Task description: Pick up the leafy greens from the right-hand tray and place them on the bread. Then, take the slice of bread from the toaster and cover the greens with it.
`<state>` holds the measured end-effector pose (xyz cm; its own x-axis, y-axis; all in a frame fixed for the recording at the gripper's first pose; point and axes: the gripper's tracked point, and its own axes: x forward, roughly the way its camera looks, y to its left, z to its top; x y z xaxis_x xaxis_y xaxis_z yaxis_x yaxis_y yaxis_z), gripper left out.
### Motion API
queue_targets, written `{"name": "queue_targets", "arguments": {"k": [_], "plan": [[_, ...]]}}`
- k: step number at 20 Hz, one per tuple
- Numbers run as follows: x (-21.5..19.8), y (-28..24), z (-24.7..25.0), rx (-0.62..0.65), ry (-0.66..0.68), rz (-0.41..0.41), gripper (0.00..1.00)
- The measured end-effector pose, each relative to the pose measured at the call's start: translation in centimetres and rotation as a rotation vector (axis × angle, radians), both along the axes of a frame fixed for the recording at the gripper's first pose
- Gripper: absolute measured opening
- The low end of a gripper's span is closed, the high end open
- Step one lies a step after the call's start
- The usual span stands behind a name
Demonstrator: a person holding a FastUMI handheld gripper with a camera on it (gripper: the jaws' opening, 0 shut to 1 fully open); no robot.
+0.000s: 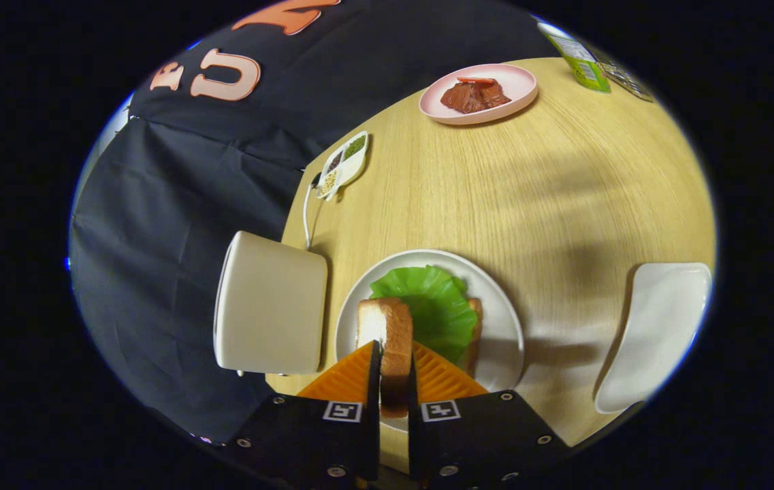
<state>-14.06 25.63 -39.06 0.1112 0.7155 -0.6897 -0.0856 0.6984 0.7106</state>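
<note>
Gripper (393,361) is clamped on a slice of bread (387,333), held on edge between both fingers, above the white plate (506,340). On that plate the leafy greens (438,306) already lie over the bottom bread (475,333), whose crust shows beside the leaf. The right-hand tray (659,333) is bare, so the first step looks done. The toaster (271,306) stands just beside the plate, and the slice is out of it.

Judged remaining: lay the held slice flat over the greens and release.

Writing: a green packet (581,58) at the worktop's (529,190) far edge carries print too small to read. No brand is visible on the toaster.
</note>
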Motion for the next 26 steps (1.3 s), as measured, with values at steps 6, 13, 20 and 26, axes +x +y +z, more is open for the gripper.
{"name": "queue_targets", "arguments": {"k": [6, 13, 20, 26], "plan": [[0.8, -2.9, -0.8, -0.164, -0.132, 0.021, 0.58], [6.4, -6.1, 7.8, -0.192, -0.425, -0.093, 0.85], [11.0, -11.8, 22.1, -0.263, -0.787, -0.255, 0.97], [12.6, -16.9, 32.2, -0.357, -1.024, -0.4, 0.97]]}}
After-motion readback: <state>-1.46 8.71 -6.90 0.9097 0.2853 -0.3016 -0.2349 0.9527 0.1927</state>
